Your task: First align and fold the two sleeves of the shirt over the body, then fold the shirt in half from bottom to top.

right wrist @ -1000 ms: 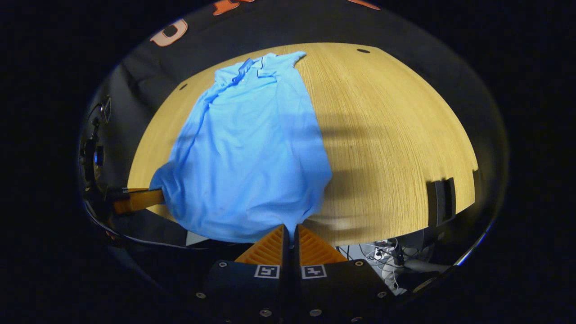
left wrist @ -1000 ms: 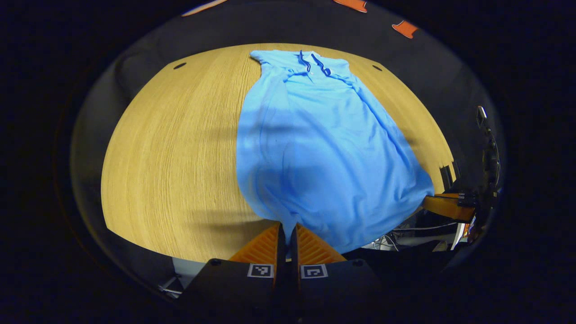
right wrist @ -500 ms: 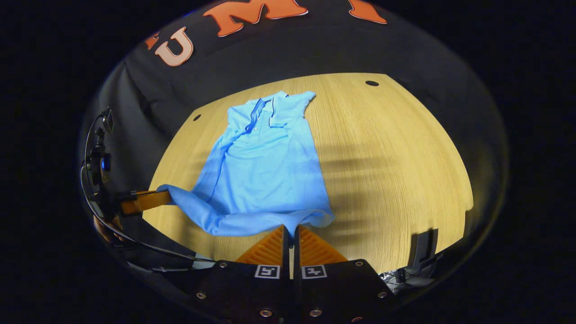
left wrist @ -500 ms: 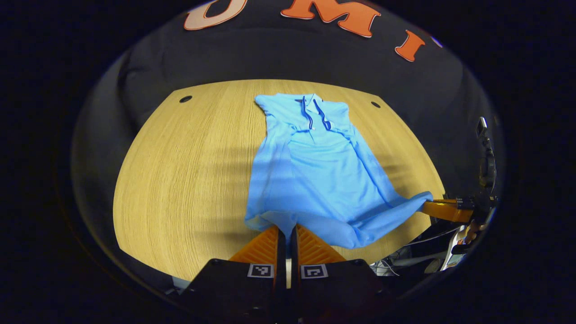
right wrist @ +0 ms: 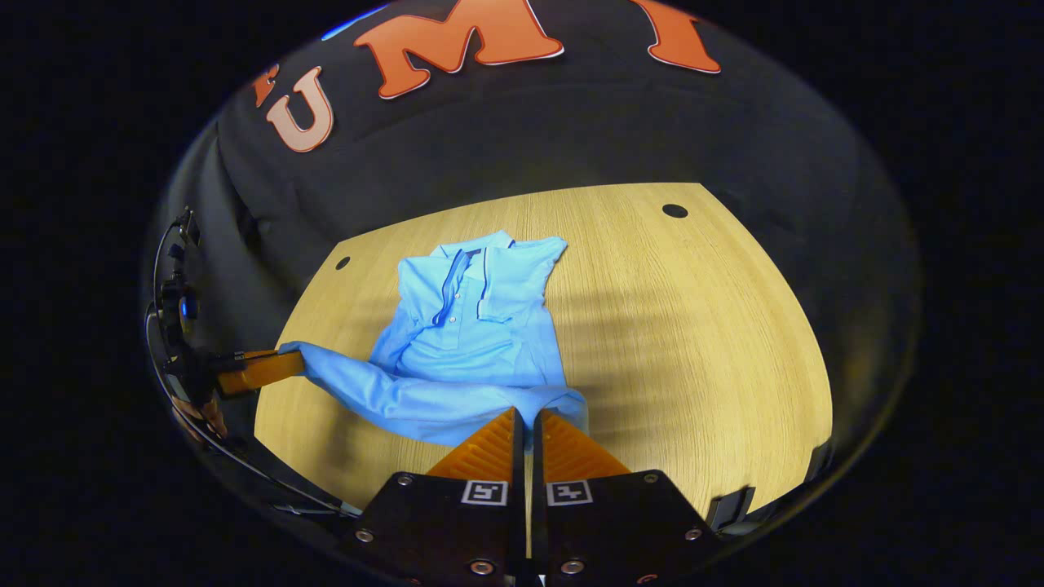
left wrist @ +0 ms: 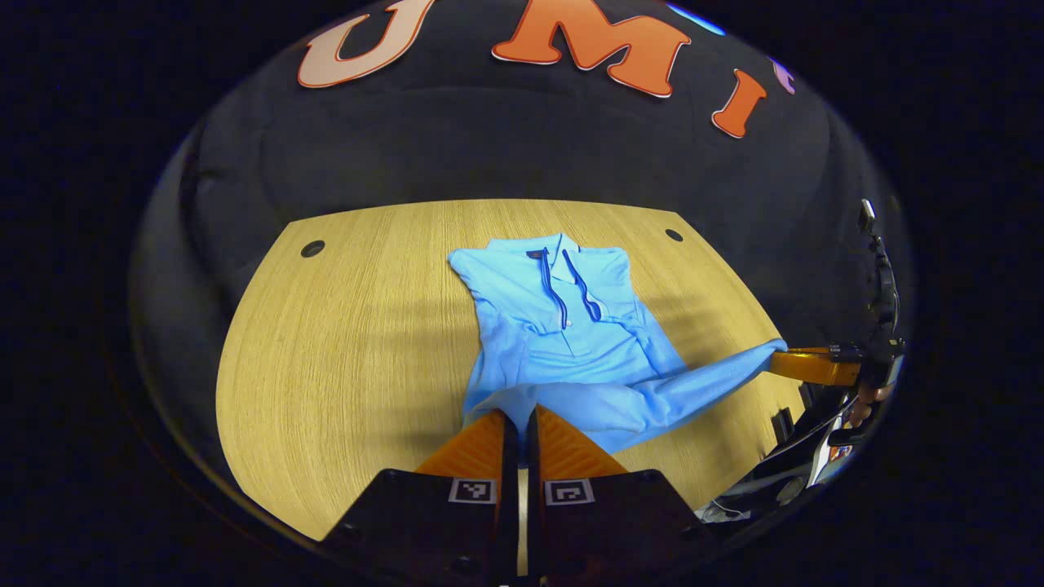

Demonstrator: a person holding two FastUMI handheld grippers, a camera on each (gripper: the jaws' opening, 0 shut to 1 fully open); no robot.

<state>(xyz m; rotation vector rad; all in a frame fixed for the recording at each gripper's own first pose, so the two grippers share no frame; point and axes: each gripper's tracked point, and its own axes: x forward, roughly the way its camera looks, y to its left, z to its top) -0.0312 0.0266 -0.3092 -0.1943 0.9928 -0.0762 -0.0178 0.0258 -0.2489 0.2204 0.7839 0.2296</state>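
Left gripper (left wrist: 519,417): jaws closed to a thin slit, clamped on the shirt (left wrist: 563,342) hem at its tips. Right gripper (right wrist: 527,416): same, jaws pinched on the hem's other corner. Each one shows side-on at the other's flank, fingers level, cloth taut from its tip, a hand (right wrist: 196,412) behind.

Light blue polo shirt (left wrist: 563,342) on the round-cornered wooden table (left wrist: 351,350), collar at the far side, hem lifted at the near side, left gripper (left wrist: 519,420) and right gripper (right wrist: 527,420) each clamped on a hem corner
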